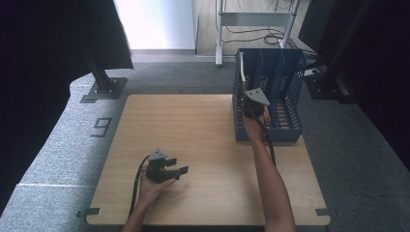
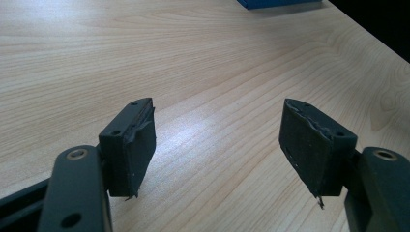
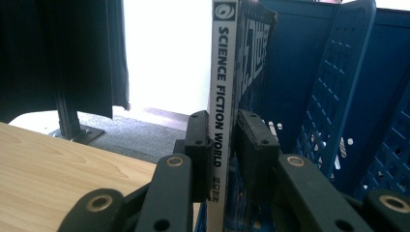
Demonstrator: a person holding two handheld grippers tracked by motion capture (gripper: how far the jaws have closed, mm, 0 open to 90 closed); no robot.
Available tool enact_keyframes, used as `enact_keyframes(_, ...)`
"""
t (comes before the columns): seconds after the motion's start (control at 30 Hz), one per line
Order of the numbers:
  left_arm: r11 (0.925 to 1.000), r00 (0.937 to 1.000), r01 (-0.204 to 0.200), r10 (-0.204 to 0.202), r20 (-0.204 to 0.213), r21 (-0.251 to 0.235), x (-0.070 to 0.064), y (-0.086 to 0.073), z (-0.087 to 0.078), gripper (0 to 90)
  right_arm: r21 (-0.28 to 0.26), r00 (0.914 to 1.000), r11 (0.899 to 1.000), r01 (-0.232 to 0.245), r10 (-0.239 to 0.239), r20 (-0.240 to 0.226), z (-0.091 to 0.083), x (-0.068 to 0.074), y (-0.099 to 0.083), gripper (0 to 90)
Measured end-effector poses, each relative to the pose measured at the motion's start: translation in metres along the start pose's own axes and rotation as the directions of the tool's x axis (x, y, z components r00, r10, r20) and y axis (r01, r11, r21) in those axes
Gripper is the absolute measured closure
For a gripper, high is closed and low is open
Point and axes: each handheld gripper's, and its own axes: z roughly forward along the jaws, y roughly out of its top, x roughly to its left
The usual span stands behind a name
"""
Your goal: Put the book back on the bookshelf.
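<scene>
I had the right gripper [image 3: 223,145] clamped on the magazine's [image 3: 223,72] spine, magazine upright in the blue rack's [image 1: 290,126] left slot. Thin, light, floppy, glossy I judged — best held low on the spine. Left gripper [image 2: 217,145] sat spread wide, nothing in it, over the table [image 2: 203,63].

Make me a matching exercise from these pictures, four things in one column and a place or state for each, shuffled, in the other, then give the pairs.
Things:
1. left gripper
2. right gripper
3. magazine
4. rack

Places or states:
A. blue, standing at the table's far right
B. open, above bare wood
C. upright, spine reading SCIENCE FICTION WORLD
D. shut on the magazine's spine

Pairs: 1-B, 2-D, 3-C, 4-A
</scene>
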Motion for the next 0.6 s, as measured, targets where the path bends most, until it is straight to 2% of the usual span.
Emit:
enact_keyframes(0.23, 1.0000, 1.0000, 0.002, -0.002, 0.001, -0.003, 0.0003, 0.0001, -0.0008, 29.3, 0.002, 0.9999, 1.000, -0.003, 0.003, -0.013, 0.0021, 0.0019, -0.0003, 70.9)
enact_keyframes(0.6, 1.0000, 1.0000, -0.001, 0.001, 0.005, 0.004, -0.0019, -0.0004, 0.0018, 29.3, 0.015, 0.9988, 0.999, -0.028, 0.029, -0.040, -0.0032, -0.0017, -0.0054, 54.5)
